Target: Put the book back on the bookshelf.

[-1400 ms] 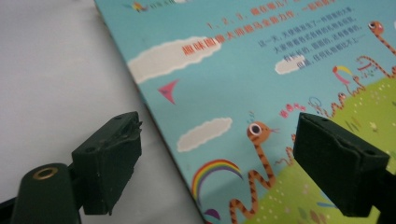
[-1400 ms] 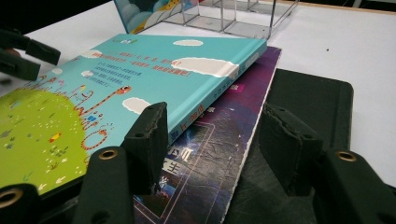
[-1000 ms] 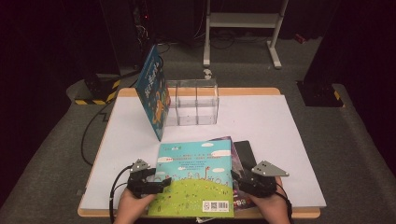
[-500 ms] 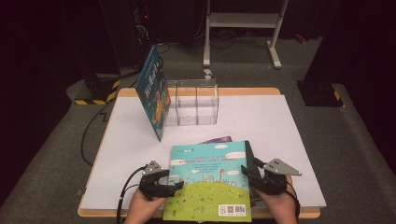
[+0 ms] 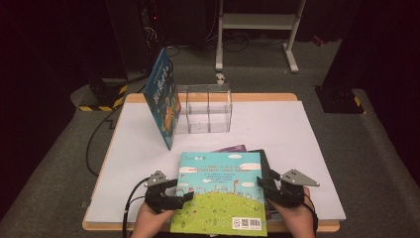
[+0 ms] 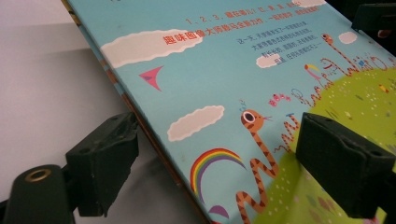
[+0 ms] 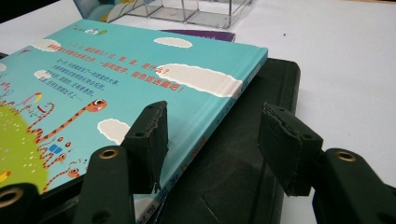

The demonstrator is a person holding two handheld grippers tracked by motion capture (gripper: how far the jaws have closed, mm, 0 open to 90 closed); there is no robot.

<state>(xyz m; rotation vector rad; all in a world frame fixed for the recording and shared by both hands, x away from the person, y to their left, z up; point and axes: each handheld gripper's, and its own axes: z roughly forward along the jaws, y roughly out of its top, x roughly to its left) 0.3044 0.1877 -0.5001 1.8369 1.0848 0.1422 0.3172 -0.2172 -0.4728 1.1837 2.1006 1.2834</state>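
A picture book with a blue and green cover (image 5: 218,193) lies at the table's near edge, on top of a purple book (image 5: 232,148) and a black flat pad (image 5: 266,159). My left gripper (image 5: 182,192) is at its left edge. In the left gripper view, the book (image 6: 224,74) runs between the jaws of the left gripper (image 6: 219,128) with a gap on each side; these jaws have just been opening. My right gripper (image 5: 261,184) is at the book's right edge. Its jaws (image 7: 214,112) straddle the spine (image 7: 219,116) above the black pad (image 7: 261,140) without pressing.
A blue book (image 5: 163,101) leans upright against a clear plastic divided box (image 5: 205,109) at the back of the white table (image 5: 297,129). A cable (image 5: 99,144) hangs off the table's left side. The picture book juts slightly over the table's front edge.
The picture book has slid toward the near edge and a little to the right, covering more of the purple book. Both grippers have spread slightly apart along its sides.
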